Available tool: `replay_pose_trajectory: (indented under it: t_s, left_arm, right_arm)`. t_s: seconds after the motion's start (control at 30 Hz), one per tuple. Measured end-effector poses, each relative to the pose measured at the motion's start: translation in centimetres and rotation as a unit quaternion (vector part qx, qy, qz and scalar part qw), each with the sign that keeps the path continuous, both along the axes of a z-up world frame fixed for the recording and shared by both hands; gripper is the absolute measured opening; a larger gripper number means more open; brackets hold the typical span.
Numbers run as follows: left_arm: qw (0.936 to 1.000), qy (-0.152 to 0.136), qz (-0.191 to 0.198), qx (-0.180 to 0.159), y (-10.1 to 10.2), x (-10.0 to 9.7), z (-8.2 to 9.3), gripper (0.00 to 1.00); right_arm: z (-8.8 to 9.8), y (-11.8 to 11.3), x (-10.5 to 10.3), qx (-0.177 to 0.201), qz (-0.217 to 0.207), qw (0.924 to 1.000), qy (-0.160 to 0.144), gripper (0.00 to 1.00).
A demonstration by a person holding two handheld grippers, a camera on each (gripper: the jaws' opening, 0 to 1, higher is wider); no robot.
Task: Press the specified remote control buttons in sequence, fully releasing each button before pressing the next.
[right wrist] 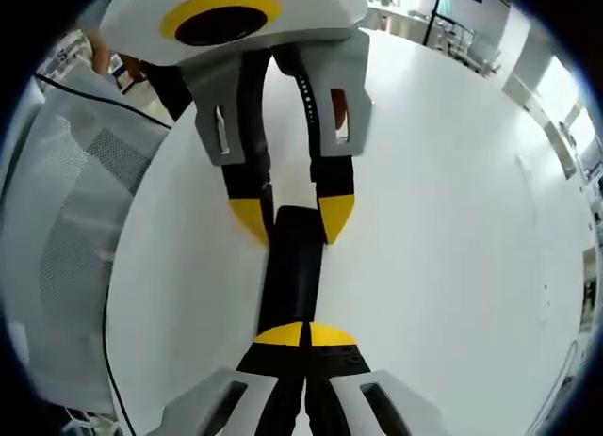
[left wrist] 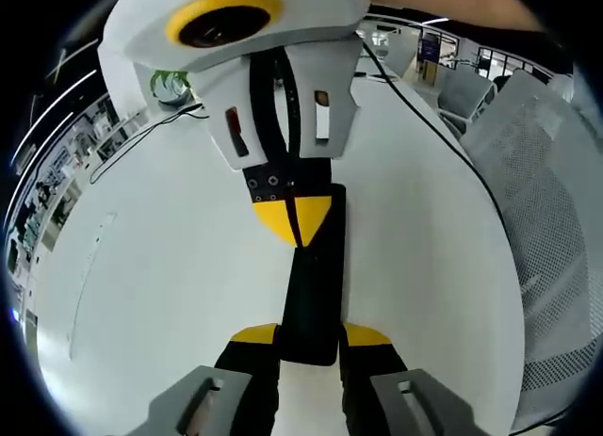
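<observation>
Left gripper: nearest in the left gripper view; 2 yellow-tipped jaws apart, clamped on the near end of the remote control
Right gripper: nearest in the right gripper view; jaws together, tips meeting in 1 point over the remote's end opposite the left gripper's hold
Remote control: black, slim, lying flat on the white table, lengthwise between the 2 facing grippers; buttons too dark to tell apart
Step in hand: judged a press, or its touch-down; left steadies, closed right tips serve as the pressing point; contact cannot be told
Next move: lift the right tips fully clear so the button releases; then shift along the remote to the next button; keep the left grip steady
Surroundings: black cable trailing over the table; mesh chair beside it
</observation>
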State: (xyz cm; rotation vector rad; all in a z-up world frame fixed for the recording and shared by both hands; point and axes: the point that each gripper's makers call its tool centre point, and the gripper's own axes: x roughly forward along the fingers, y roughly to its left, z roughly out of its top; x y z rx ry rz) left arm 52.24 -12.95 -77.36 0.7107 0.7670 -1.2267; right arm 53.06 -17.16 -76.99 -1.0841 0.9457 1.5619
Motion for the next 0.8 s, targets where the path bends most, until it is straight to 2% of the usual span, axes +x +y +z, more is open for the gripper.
replay_pose_trajectory:
  t_s: [0.1,0.23,0.53,0.8]
  left_arm:
    - [1.0000,0.000,-0.001,0.001,0.0,0.0,0.0,0.23]
    - [1.0000,-0.001,0.000,0.001,0.0,0.1,0.0,0.23]
    - [1.0000,0.000,0.000,0.004,0.0,0.0,0.0,0.23]
    - [1.0000,0.000,-0.001,0.003,0.1,0.0,0.0,0.23]
  right_arm:
    - [0.1,0.0,-0.1,0.006,0.011,0.9999,-0.007,0.00]
    - [0.6,0.1,0.1,0.024,0.002,0.9996,-0.011,0.00]
    - [2.6,0.0,0.1,0.025,0.008,0.9994,-0.024,0.00]
    - [2.9,0.1,-0.4,0.023,0.012,0.9993,-0.026,0.00]
